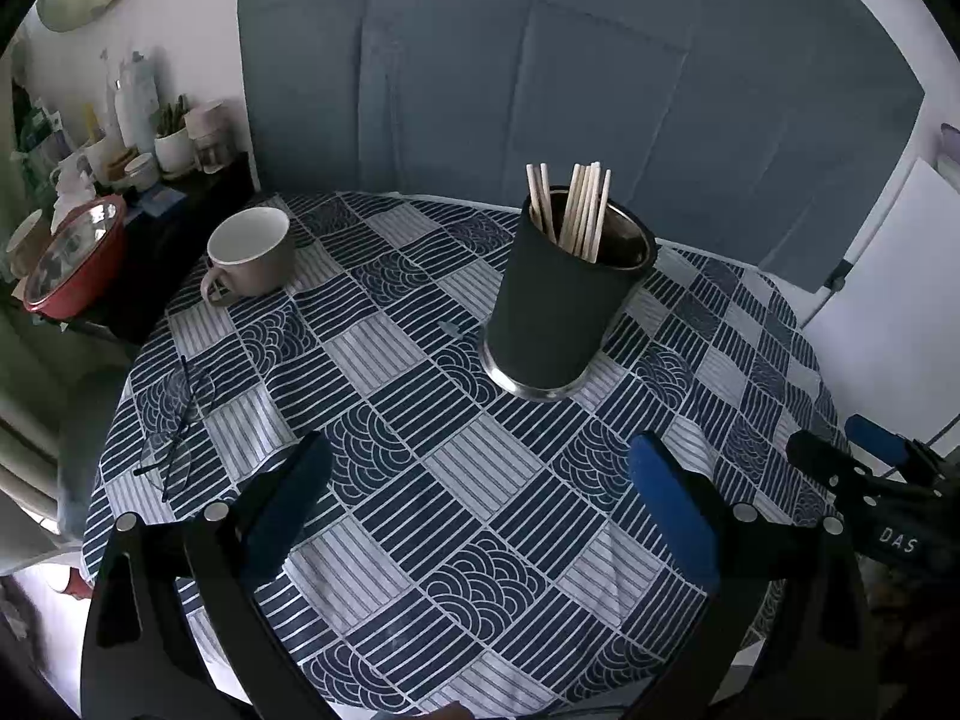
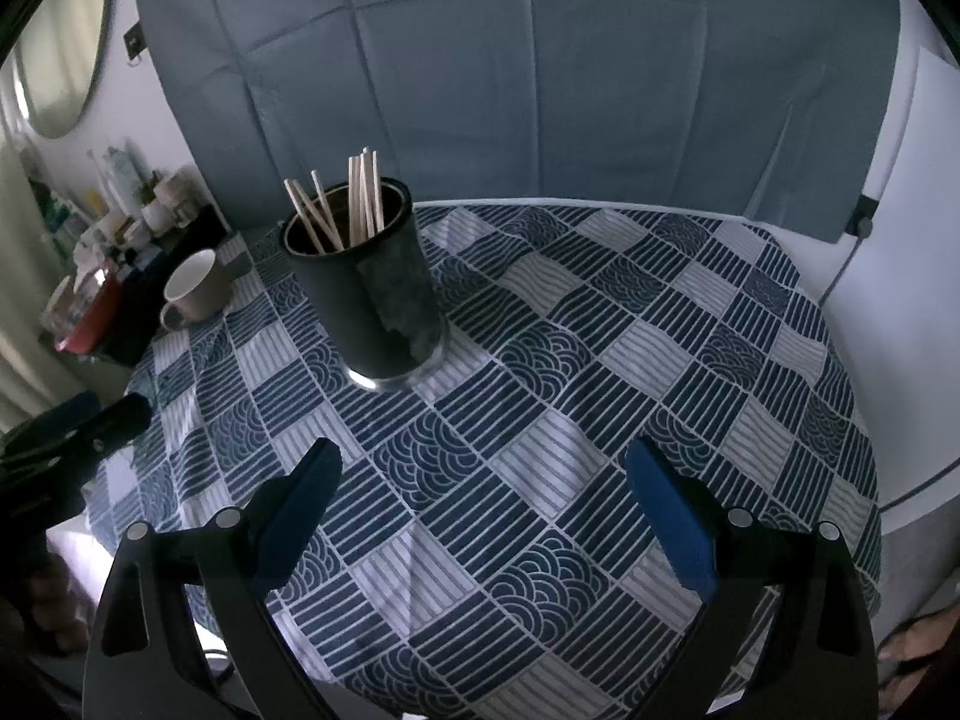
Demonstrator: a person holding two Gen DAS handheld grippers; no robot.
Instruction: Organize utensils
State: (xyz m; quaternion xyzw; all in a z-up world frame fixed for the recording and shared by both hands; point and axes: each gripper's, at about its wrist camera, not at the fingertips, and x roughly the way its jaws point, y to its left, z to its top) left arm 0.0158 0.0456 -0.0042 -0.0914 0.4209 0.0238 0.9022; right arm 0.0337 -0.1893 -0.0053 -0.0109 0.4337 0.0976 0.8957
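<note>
A dark cylindrical utensil holder (image 1: 558, 306) stands upright on the round table with a blue patterned cloth (image 1: 456, 480). Several pale wooden chopsticks (image 1: 576, 210) stand inside it. It also shows in the right wrist view (image 2: 372, 288), with the chopsticks (image 2: 354, 204) leaning in it. My left gripper (image 1: 480, 456) is open and empty, hovering over the cloth short of the holder. My right gripper (image 2: 483, 456) is open and empty, to the right of the holder. The right gripper's tip shows in the left wrist view (image 1: 852, 456).
A beige mug (image 1: 252, 255) sits at the table's far left, also in the right wrist view (image 2: 195, 291). Eyeglasses (image 1: 174, 420) lie on the cloth at the left edge. A cluttered side shelf with a red bowl (image 1: 75, 267) stands beyond. A grey sheet (image 1: 570, 72) hangs behind.
</note>
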